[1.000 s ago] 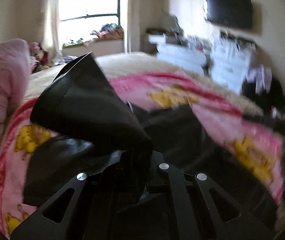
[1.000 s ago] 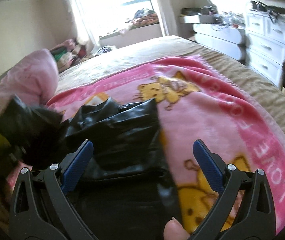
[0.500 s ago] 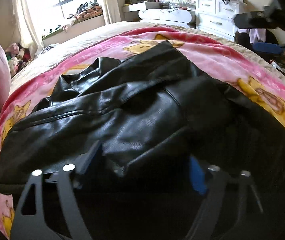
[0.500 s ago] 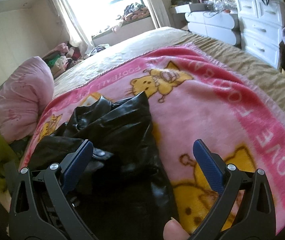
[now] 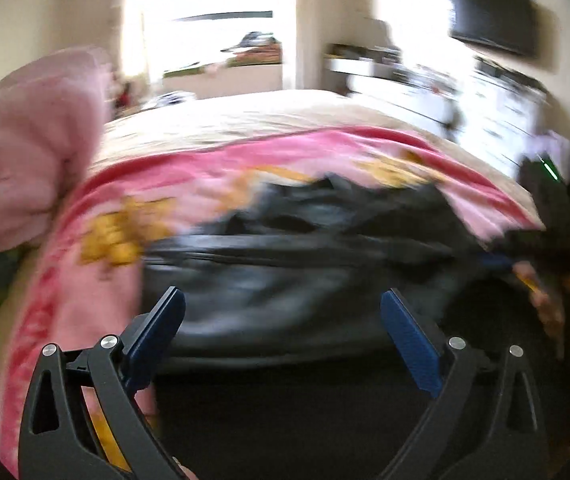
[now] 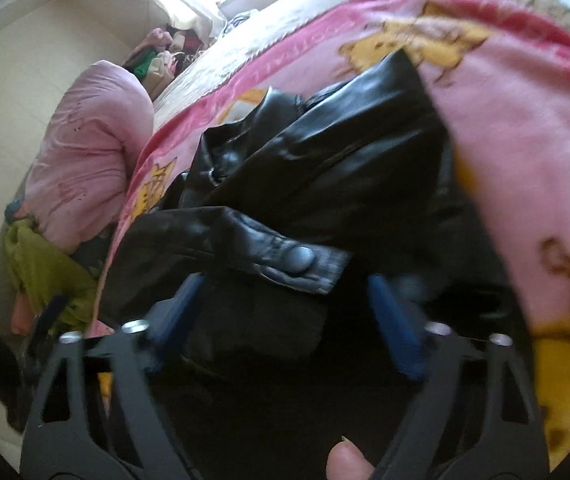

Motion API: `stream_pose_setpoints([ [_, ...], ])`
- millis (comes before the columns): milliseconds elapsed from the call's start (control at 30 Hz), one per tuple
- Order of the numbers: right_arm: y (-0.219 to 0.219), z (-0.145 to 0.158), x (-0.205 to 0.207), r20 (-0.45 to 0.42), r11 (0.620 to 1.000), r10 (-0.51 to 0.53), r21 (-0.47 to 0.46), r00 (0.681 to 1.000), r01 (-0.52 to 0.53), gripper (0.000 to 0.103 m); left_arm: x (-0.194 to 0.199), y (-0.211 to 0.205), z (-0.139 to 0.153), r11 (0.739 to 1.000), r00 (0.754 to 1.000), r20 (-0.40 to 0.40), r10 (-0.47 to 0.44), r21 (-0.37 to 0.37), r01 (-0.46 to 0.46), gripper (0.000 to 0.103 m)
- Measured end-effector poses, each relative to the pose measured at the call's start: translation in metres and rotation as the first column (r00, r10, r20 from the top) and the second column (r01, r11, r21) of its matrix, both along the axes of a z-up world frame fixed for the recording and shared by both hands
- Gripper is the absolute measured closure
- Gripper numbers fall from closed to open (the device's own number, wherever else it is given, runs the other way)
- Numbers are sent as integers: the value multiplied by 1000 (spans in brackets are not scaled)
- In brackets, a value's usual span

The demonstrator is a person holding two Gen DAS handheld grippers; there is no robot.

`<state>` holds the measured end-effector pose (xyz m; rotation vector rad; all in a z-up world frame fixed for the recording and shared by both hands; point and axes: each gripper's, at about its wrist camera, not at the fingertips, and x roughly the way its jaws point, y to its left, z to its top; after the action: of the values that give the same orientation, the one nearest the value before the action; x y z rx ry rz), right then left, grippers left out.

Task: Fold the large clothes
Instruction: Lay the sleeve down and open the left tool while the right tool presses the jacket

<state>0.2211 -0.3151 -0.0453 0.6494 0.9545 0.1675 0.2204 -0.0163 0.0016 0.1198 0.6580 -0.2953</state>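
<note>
Both tools stand with their blue pads apart and nothing between them: our left tool point(image 5: 281, 328) hovers over the near edge of the black leather jacket point(image 5: 305, 264), and our right tool point(image 6: 285, 312) hangs just above a sleeve cuff point(image 6: 285, 260) with a snap button, which lies across the lower middle of the right view. We see the jacket spread on the pink cartoon blanket point(image 6: 525, 128) that covers the bed point(image 5: 245, 116), collar toward the upper middle of the frame and body running down toward us; laid so, its long edges face us and either tool can reach a side. We judge that the sleeve has been laid in over the body, so the fold is partly made, and the spread pads suit picking a new grip. A pink pillow point(image 6: 89, 152) sits at the left, well apart. The left view is blurred, so finer detail there escapes us.
</note>
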Motion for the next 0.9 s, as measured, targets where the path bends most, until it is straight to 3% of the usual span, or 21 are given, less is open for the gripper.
stream_pose_setpoints([
  [33, 3, -1, 4, 1, 1000, 6, 5, 1000, -6, 81, 8, 13, 4, 999, 999, -6, 40, -12, -40, 5],
  [100, 10, 8, 6, 42, 999, 22, -34, 999, -21, 94, 27, 40, 12, 992, 993, -30, 116, -53, -118, 5],
  [233, 26, 56, 1, 192, 973, 107, -221, 975, -63, 95, 60, 72, 13, 965, 976, -118, 184, -167, -202, 9],
  [267, 27, 67, 0, 220, 967, 120, -247, 968, -64, 95, 68, 75, 11, 957, 973, -141, 184, -200, -210, 26],
  [333, 25, 85, 0, 257, 954, 143, -294, 956, -64, 95, 83, 70, 3, 951, 967, -180, 182, -217, -219, 50],
  [467, 22, 85, 7, 231, 919, 163, -388, 959, -63, 95, 102, 44, -28, 958, 956, -254, 145, -205, -200, 72],
  [633, 19, 66, 9, 194, 906, 151, -420, 969, -56, 95, 114, 10, -74, 978, 932, -327, 156, -82, -192, 77],
  [767, 15, 48, 15, 154, 905, 130, -423, 979, -53, 93, 115, 2, -95, 980, 928, -331, 169, -43, -194, 77],
  [900, 16, 34, 22, 88, 879, 103, -475, 991, -49, 77, 115, 0, -98, 982, 932, -320, 171, -27, -189, 77],
])
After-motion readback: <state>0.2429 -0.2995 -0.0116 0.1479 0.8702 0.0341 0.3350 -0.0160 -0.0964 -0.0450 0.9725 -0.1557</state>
